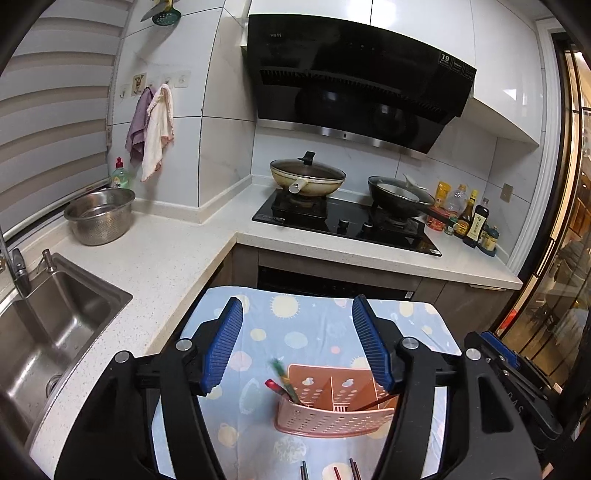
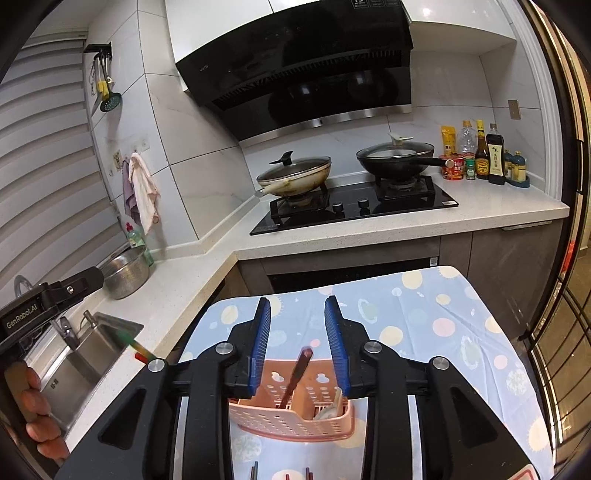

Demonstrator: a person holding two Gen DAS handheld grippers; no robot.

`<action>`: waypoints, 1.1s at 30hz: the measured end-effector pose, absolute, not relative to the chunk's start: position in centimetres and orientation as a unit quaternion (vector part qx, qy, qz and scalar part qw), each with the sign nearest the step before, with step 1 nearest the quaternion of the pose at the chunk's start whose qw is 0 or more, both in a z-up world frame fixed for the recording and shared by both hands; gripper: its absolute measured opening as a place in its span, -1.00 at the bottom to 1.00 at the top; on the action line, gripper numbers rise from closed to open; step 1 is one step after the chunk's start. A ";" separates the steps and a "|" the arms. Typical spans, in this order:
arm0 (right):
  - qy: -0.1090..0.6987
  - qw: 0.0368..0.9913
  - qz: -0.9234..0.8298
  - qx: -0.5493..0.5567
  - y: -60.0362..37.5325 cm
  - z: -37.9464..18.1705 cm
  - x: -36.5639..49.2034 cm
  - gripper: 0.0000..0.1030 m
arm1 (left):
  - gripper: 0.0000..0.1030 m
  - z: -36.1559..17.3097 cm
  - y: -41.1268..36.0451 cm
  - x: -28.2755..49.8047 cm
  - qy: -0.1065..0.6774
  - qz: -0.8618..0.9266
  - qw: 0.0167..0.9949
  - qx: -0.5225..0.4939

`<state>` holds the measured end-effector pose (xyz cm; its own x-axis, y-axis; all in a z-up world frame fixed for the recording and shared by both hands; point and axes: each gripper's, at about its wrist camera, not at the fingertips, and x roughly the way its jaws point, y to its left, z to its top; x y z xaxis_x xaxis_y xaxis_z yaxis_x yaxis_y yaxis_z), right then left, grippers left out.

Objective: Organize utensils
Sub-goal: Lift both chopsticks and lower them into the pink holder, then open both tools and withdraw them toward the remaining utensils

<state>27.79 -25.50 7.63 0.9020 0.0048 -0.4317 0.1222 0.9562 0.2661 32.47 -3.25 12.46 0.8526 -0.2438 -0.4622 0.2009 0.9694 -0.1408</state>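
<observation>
While both grippers' fingers (image 1: 223, 347) stand apart holding nothing, the pink utensil holder (image 1: 332, 410) with chopsticks (image 2: 293, 376) sits just below.

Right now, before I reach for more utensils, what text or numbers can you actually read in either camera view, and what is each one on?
"vatti": range hood, on its black front panel.
"19": sticker at the hood's upper right corner; its smaller print is unreadable.
"GenRobot.AI": body of the left gripper, seen from the right wrist view.
Sauce bottles beside the stove: labels too small to read.
Red cup: print blurred.
</observation>
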 end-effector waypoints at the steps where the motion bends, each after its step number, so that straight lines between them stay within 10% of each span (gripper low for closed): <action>1: 0.218 0.964 -0.030 0.146 -25.6 7.7 27.5 -0.41 | 0.14 12.5 -3.1 32.3 0.246 -0.113 0.961 -0.045; 16: 0.237 0.961 -0.024 0.137 -24.3 6.0 19.1 -0.34 | 0.28 10.7 -1.3 25.4 0.263 -0.112 0.958 -0.039; 33: 0.378 0.915 -0.034 0.136 -22.1 -6.5 7.8 -0.34 | 0.30 -4.4 -0.6 15.4 0.416 -0.104 0.903 -0.005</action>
